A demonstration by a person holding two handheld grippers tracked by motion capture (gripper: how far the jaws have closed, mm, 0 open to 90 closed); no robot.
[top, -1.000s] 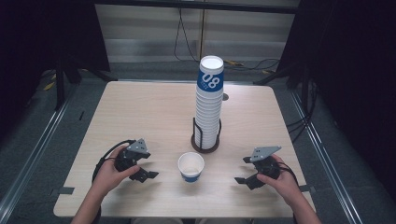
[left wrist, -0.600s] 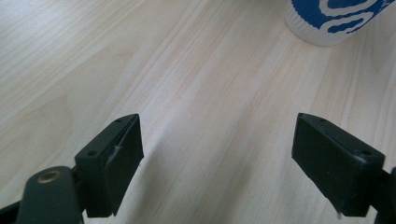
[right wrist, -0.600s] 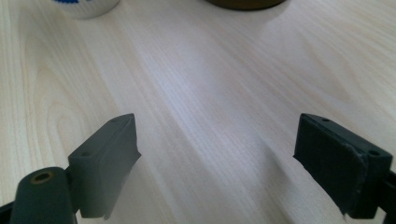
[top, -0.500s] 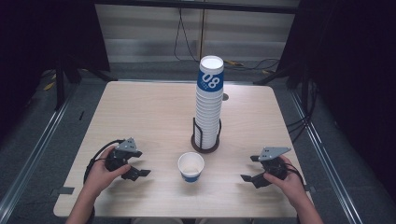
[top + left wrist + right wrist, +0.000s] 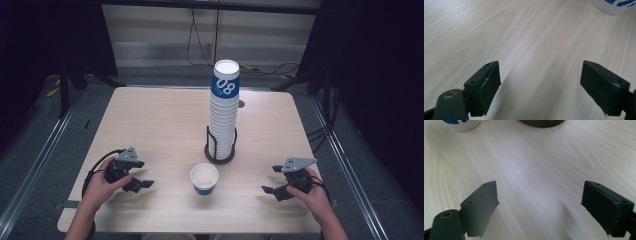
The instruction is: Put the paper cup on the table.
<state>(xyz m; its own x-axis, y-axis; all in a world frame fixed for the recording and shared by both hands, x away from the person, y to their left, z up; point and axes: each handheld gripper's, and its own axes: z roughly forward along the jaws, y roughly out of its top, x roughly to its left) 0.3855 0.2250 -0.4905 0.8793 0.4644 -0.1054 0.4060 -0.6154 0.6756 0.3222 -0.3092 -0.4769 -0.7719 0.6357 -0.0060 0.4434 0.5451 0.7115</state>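
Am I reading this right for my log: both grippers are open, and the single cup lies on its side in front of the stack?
Not quite. The single cup stands upright, mouth up, as the high view shows. The rest holds: it sits in front of the stack, and the left gripper and right gripper are both open.

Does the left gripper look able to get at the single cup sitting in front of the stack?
Probably yes. The left gripper is open, its jaws point toward the single cup, and bare table lies between them.
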